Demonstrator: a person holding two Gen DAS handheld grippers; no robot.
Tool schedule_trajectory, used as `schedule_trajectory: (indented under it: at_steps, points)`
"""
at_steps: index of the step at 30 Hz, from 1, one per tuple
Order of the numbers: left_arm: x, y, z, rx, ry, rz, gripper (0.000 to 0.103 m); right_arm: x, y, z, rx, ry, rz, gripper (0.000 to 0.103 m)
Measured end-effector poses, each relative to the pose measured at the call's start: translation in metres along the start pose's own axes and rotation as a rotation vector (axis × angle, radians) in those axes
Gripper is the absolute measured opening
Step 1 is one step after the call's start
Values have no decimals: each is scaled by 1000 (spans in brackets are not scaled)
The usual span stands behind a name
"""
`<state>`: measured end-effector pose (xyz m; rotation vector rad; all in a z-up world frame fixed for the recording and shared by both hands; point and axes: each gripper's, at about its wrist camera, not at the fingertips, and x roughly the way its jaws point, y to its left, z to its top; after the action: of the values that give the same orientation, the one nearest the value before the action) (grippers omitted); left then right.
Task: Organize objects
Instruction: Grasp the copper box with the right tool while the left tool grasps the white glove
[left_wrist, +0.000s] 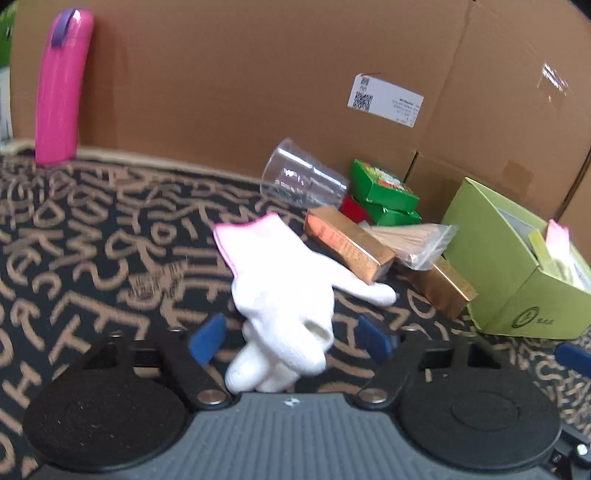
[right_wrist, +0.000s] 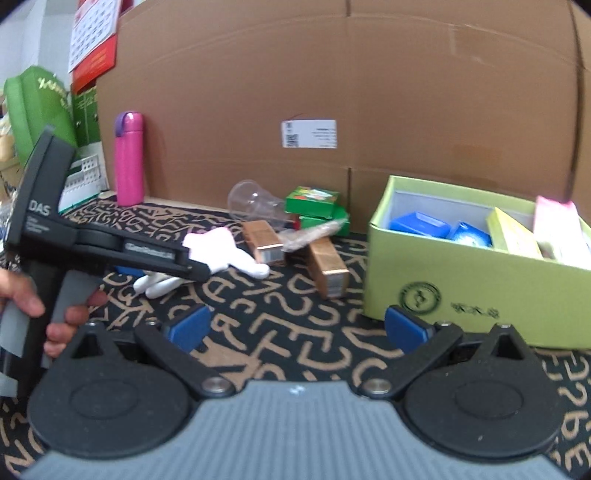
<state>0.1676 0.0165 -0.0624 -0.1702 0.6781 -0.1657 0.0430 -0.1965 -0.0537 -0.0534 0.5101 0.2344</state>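
A white glove (left_wrist: 284, 295) with a pink cuff lies on the black patterned cloth (left_wrist: 92, 240). My left gripper (left_wrist: 291, 340) stands open around the glove's finger end, with a gap between each blue pad and the fabric. In the right wrist view a hand (right_wrist: 55, 314) holds this gripper's black body (right_wrist: 110, 251) over the glove (right_wrist: 221, 247). My right gripper (right_wrist: 297, 328) is open and empty, low over the cloth just left of the lime-green box (right_wrist: 461, 280). That box holds blue and yellow items.
Behind the glove lie a tipped clear cup (left_wrist: 303, 181), stacked green boxes (left_wrist: 384, 188), two copper boxes (left_wrist: 347, 243), (left_wrist: 439, 284) and a plastic bag of sticks (left_wrist: 410, 240). A pink bottle (left_wrist: 61, 88) stands far left. A cardboard wall (left_wrist: 258, 74) closes the back.
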Motion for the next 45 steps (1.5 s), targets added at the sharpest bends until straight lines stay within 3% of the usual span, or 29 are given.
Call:
schedule_trajectory:
  at_steps: [2,4,7,17,22,25,26,27,29,31,33,34,35,38,41,45]
  points:
    - [2,-1,1,31,5,22,41,7,6,3,-14,8,16,101]
    - [1,3,1,27,3,25,27,15,11,8,-25,18,35,96]
    - [-11,21,-1,-54,7,-38,18,34,20,16,-60,37,72,86]
    - [-35,52,-9,-24,3,-38,18,125,44,58,-178,87,72,53]
    - [-36,64,-8,-70,8,-95,21,164,43,66,-167,109,52,51]
    - [-33,61,-6,-55,3,-98,29,179,42,68,-158,136,55,51]
    - [-32,60,-5,-51,2,-99,34,181,43,67,-158,141,49,46]
    - [-30,58,-4,-47,1,-100,37,179,44,66,-169,136,32,34]
    - [-27,55,-4,-39,-1,-96,50,170,45,64,-176,130,37,31]
    - [-24,53,-4,-27,0,-98,50,158,44,60,-167,133,47,31]
    - [-21,49,-5,3,8,-103,45,142,45,54,-182,129,35,31]
    - [-21,48,-6,21,10,-101,34,131,43,50,-181,126,37,31]
    - [-21,46,-7,32,13,-101,29,122,42,47,-173,127,40,31]
    - [-26,44,-10,52,37,-141,20,87,33,32,-133,140,48,31]
    - [-39,39,-20,118,61,-189,19,54,25,15,-108,161,54,31]
    - [-57,35,-33,160,70,-167,20,20,18,-4,-80,180,67,31]
